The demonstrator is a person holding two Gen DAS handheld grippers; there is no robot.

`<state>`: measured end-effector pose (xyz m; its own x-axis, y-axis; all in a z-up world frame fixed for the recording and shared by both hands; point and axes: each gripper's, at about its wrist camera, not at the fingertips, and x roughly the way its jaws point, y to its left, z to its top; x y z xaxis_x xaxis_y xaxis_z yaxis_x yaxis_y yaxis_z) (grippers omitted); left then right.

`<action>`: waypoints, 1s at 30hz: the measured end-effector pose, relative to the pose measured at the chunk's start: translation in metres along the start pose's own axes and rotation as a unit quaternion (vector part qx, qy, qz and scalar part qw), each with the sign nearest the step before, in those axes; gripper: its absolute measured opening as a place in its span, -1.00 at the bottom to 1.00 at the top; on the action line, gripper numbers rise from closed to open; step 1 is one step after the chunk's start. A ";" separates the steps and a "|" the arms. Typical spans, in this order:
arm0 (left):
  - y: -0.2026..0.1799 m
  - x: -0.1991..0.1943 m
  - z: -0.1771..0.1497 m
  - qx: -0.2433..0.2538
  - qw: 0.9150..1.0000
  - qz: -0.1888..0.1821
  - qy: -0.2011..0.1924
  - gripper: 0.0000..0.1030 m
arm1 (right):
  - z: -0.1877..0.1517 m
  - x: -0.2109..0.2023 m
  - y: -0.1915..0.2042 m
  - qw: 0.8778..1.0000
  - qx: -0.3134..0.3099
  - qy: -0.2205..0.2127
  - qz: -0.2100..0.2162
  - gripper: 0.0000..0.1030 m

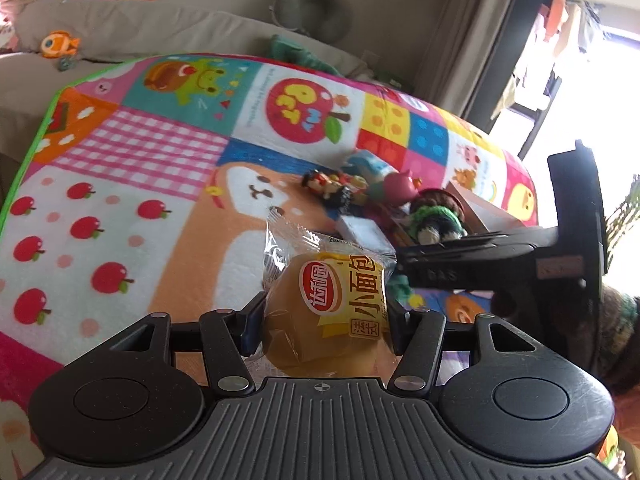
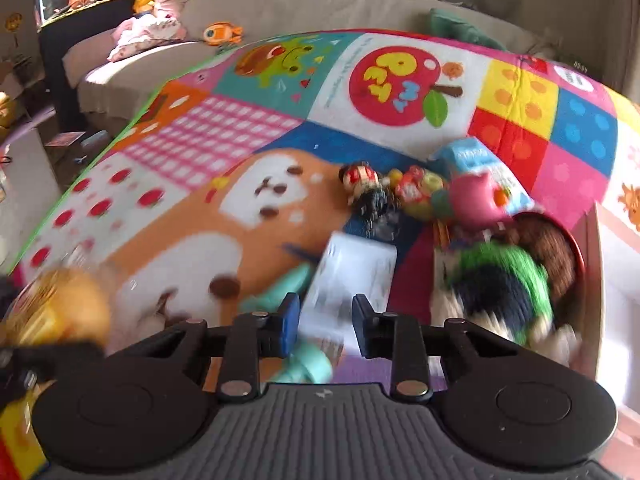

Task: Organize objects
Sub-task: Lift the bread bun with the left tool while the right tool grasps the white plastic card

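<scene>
My left gripper (image 1: 322, 320) is shut on a wrapped small bread bun (image 1: 332, 304) in a clear and yellow packet, held above the colourful play mat (image 1: 160, 184). The bun also shows, blurred, at the left edge of the right wrist view (image 2: 60, 308). My right gripper (image 2: 326, 320) is open and empty above a white box (image 2: 352, 276) and a teal toy (image 2: 304, 368). It shows in the left wrist view (image 1: 500, 256) as a black body to the right. Small figures (image 2: 364, 188), a pink toy (image 2: 476, 200) and a green and navy knitted toy (image 2: 496, 284) lie in a pile.
A pale open box (image 2: 608, 264) stands at the right edge of the mat. A beige sofa (image 1: 120, 28) with plush toys and an orange fish toy (image 1: 60, 44) lies behind the mat. A bright window (image 1: 592, 80) is at the right.
</scene>
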<state>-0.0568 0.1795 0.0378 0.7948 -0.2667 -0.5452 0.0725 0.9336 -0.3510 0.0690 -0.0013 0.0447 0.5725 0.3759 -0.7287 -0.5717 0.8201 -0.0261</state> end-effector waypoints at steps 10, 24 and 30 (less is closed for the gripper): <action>-0.029 -0.014 -0.008 0.018 1.000 0.018 0.016 0.20 | 0.020 0.026 -0.014 0.997 0.071 0.002 -0.022 0.01; -0.067 -0.011 -0.024 0.059 0.996 -0.009 0.060 0.20 | -0.057 -0.101 -0.030 0.997 0.056 -0.045 0.012 -0.08; -0.140 0.020 0.009 0.102 0.990 -0.082 0.054 0.20 | -0.136 -0.192 -0.075 0.990 0.096 -0.081 -0.057 -0.08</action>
<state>-0.0457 0.0459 0.0825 0.6936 -0.4331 -0.5757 0.3247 0.9013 -0.2868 -0.0781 -0.1936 0.0936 0.7221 0.3276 -0.6093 -0.3846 0.9222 0.0399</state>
